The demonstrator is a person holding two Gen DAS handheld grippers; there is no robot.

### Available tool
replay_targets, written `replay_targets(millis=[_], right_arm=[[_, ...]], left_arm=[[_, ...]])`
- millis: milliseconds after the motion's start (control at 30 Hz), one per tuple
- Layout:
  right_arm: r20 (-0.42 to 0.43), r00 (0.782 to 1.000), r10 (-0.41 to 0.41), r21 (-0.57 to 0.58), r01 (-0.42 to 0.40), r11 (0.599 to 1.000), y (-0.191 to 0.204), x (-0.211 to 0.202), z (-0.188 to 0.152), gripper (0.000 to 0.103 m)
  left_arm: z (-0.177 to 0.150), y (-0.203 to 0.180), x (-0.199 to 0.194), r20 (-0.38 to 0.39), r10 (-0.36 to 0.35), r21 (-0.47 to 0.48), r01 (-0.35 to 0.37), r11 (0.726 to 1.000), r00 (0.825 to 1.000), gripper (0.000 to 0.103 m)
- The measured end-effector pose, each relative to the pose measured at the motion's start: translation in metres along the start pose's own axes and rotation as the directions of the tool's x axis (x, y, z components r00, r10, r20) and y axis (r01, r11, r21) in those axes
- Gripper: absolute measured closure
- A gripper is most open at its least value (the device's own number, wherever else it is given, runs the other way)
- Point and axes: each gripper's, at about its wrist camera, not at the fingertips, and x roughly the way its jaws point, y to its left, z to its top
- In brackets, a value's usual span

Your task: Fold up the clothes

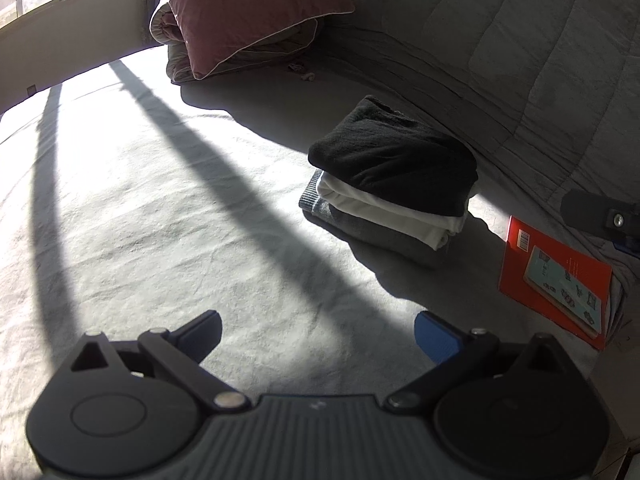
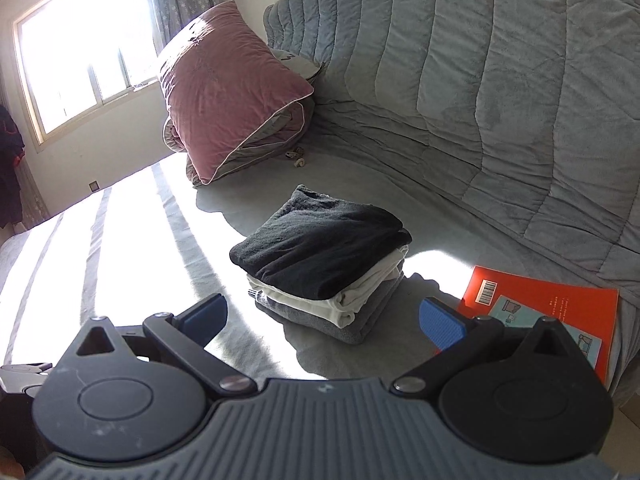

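A stack of folded clothes lies on the bed: a black garment [image 1: 394,158] [image 2: 320,240] on top, a white one [image 1: 384,208] [image 2: 360,292] under it, a grey one [image 1: 360,228] [image 2: 360,320] at the bottom. My left gripper [image 1: 318,340] is open and empty, hovering over the sunlit sheet, the stack ahead to its right. My right gripper [image 2: 322,320] is open and empty, just short of the stack's near edge. Part of the right gripper shows at the right edge of the left wrist view [image 1: 600,214].
A pink pillow [image 1: 248,12] [image 2: 228,92] leans on a rolled quilt at the back. A grey quilted cover [image 1: 520,40] [image 2: 480,80] rises behind the stack. An orange book [image 1: 556,280] [image 2: 560,308] with a smaller teal book on it lies to the right. A window [image 2: 84,60] is at left.
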Motion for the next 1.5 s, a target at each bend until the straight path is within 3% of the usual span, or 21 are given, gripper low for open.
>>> replay_targets(millis=[267,700,800,1267,1500], right_arm=[[0.002,1.0,-0.021,0.001,0.021,1.0,-0.011,-0.002,-0.002,0.0],[0.0,1.0,-0.02,-0.044,0.02,0.999,-0.011,-0.004,-0.005,0.0],[-0.005,1.0,-0.016,-0.053,0.016,0.998,-0.01,-0.004,-0.005,0.0],[-0.038,0.999,-0.024,-0.116,0.019,0.993,0.001,0.01,-0.012,0.0],[-0.043,0.999,-0.033,-0.158,0.026,0.987,0.007,0.014,-0.016,0.0]], left_arm=[[-0.002,-0.007,-0.006,0.015,0.026,0.066,-0.027,0.997,1.0,0.001],[-0.001,-0.015,-0.007,-0.038,0.019,0.11,-0.015,0.994,0.999,0.001],[-0.001,-0.018,-0.006,-0.046,0.045,0.119,-0.039,0.992,0.998,0.001],[0.002,-0.015,0.025,-0.067,0.074,-0.01,-0.074,0.997,0.995,0.001],[0.001,-0.015,0.027,-0.069,0.082,-0.026,-0.084,0.996,0.994,0.001]])
